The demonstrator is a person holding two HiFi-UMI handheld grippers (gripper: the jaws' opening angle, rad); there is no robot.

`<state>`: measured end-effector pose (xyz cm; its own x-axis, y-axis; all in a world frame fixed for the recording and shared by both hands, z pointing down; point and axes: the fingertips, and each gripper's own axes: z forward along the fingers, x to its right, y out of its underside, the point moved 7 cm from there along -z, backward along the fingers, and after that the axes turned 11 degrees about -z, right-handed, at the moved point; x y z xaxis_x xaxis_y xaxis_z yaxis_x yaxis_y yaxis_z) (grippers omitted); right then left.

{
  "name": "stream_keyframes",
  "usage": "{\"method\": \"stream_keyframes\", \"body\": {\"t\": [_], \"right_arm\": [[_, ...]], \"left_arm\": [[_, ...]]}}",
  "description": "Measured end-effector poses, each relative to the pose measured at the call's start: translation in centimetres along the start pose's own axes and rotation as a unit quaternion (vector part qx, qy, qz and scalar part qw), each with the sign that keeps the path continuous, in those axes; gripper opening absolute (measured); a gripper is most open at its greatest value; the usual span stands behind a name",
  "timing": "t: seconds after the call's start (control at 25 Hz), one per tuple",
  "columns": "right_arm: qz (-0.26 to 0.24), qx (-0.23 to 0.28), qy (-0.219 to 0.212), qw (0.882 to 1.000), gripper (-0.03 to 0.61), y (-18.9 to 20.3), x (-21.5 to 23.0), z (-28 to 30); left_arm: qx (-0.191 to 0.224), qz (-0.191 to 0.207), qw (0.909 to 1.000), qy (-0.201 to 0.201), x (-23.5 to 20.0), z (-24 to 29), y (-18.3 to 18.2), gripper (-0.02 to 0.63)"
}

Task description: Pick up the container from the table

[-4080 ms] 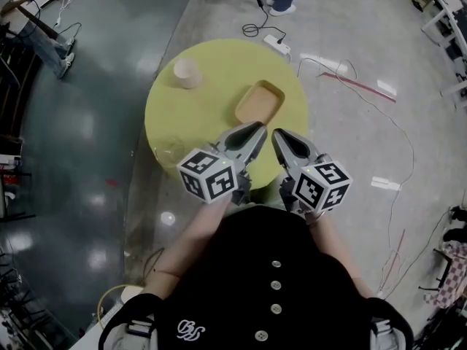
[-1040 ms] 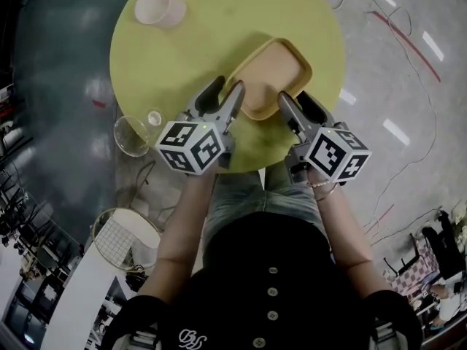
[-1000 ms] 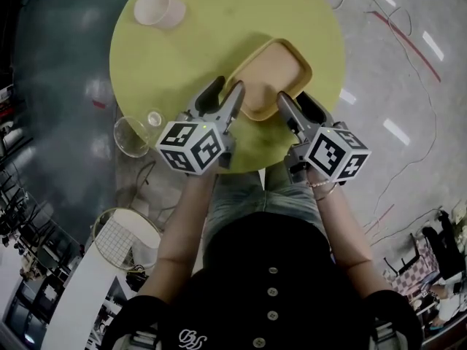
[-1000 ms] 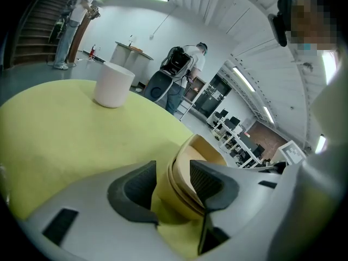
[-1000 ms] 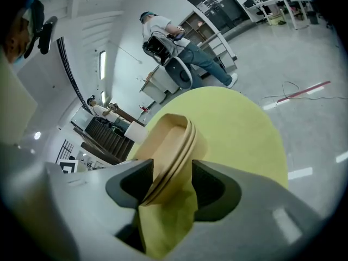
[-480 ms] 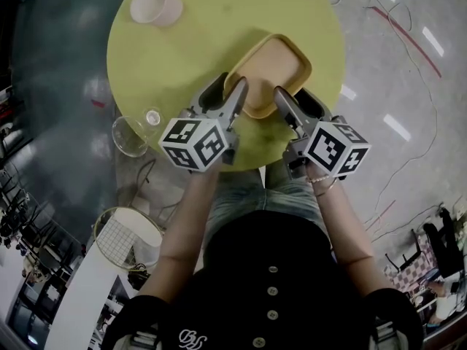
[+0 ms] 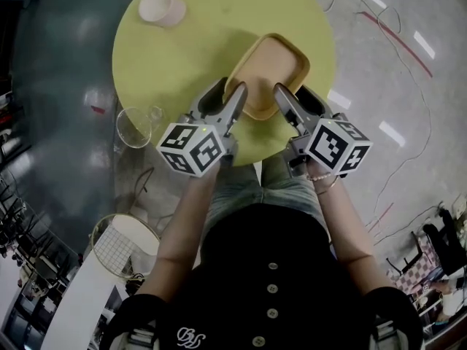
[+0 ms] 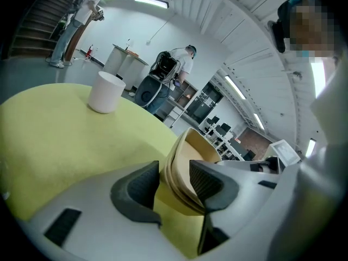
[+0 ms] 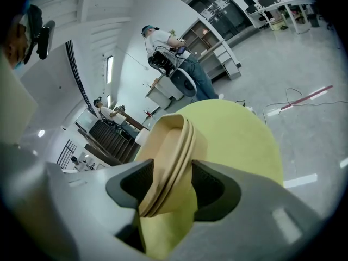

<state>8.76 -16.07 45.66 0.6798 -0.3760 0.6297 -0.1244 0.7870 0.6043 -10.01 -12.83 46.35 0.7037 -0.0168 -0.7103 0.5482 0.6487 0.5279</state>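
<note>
Near edge of the round yellow desk (image 7: 197,49): tan container (image 7: 266,71) sits just inside the edge. Left tool (image 7: 230,91) grips its near-left rim and right tool (image 7: 290,93) its near-right rim, the rim filling each jaw gap. White cup (image 7: 160,6) stands at the far edge, well apart, with open desk surface between.

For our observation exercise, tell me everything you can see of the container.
The container is a shallow tan tray, rectangular with rounded corners and a stepped rim. It looks like moulded pulp or plastic, and it is empty. It is at the near side of the round yellow table. The left gripper and right gripper each straddle a near corner of its rim, pads close against it; whether they clamp is unclear.
</note>
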Motion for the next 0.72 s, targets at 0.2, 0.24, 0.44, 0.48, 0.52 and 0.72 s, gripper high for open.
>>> {"method": "stream_keyframes", "body": {"t": [0.2,0.24,0.44,0.48,0.52,0.72], "right_arm": [[-0.019,0.008,-0.006,1.0,0.209,-1.5,-0.8,-0.2],[-0.025,0.01,-0.009,1.0,0.209,-1.8,-1.0,-0.3],[-0.048,0.028,-0.022,0.998,0.209,-3.8,-2.0,-1.0],[-0.048,0.033,-0.023,0.998,0.209,-4.1,-2.1,-1.1],[-0.049,0.038,-0.023,0.998,0.209,-4.4,-2.3,-1.3],[-0.068,0.056,-0.024,0.996,0.209,-5.7,-2.7,-1.4]], "left_arm": [[0.019,0.001,0.9996,0.02,1.0,-0.7,-1.1,0.176],[0.022,0.003,0.9995,0.023,1.1,-0.8,-1.3,0.176],[0.031,0.015,0.9985,0.042,2.3,-1.3,-2.2,0.176],[0.033,0.019,0.9982,0.046,2.6,-1.5,-2.3,0.176],[0.036,0.023,0.9979,0.049,2.9,-1.6,-2.4,0.176],[0.048,0.039,0.996,0.065,3.9,-1.7,-3.1,0.176]]}}
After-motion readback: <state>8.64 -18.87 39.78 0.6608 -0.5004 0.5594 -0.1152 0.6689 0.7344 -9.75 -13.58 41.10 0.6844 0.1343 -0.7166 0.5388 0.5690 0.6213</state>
